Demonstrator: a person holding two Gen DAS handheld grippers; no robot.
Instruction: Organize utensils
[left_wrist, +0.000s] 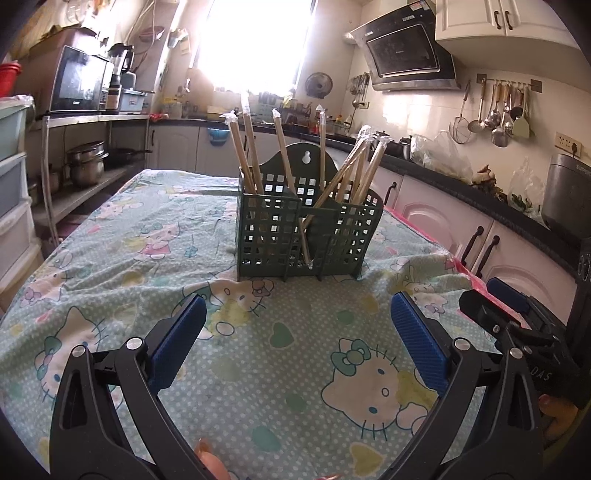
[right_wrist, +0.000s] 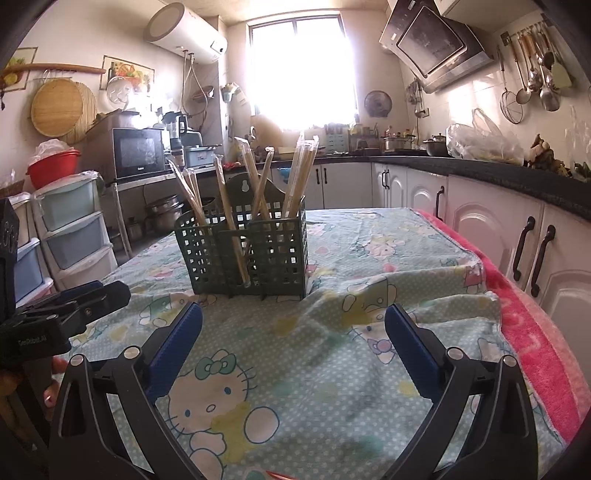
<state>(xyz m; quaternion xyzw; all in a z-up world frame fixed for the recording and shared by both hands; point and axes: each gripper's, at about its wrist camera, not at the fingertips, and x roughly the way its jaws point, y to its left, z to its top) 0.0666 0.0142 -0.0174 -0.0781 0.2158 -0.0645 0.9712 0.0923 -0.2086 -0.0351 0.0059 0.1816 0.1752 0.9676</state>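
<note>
Holding both grippers' fingers (left_wrist: 419, 341) spread and empty, pinch the light, slippery, plastic-sleeved chopsticks (left_wrist: 251, 147) near their tops.

Readable txt, few items. "DAS" stood in white on black body of right gripper (left_wrist: 509, 302), left-wrist view. "GenRobot.AI" on black body of left gripper (right_wrist: 99, 291), right-wrist view. Rice cooker (left_wrist: 569, 192) lettering partly legible: "SUPOR"-like, uncertain. Microwave (right_wrist: 138, 152) badge too small.
</note>
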